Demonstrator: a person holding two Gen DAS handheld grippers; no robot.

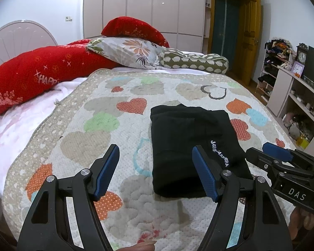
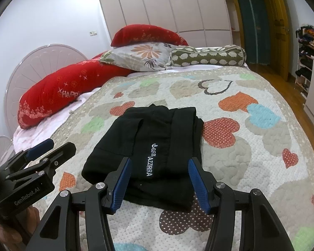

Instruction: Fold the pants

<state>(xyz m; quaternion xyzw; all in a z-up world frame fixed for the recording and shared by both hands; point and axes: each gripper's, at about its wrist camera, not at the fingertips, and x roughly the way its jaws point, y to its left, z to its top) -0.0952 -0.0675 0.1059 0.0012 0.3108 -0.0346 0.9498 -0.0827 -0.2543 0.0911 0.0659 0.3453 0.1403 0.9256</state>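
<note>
- Since the pants (image 2: pixel 152 152) are lying as a compact rectangle on the quilt (image 2: pixel 251 159), folding is looking finished.
- Left gripper (image 1: pixel 156 171) and right gripper (image 2: pixel 160 181) are hovering at 6 o'clock, fingers spread wide, gripping nothing.

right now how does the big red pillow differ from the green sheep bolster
The big red pillow is plain red with sparkle print and lettering; the green sheep bolster is olive with white sheep. The red pillow is long and bulky, lying near the headboard; the bolster is a slimmer cylinder lying further along the far edge of the bed. Both rest on the bed beyond the quilt, untouched.
</note>
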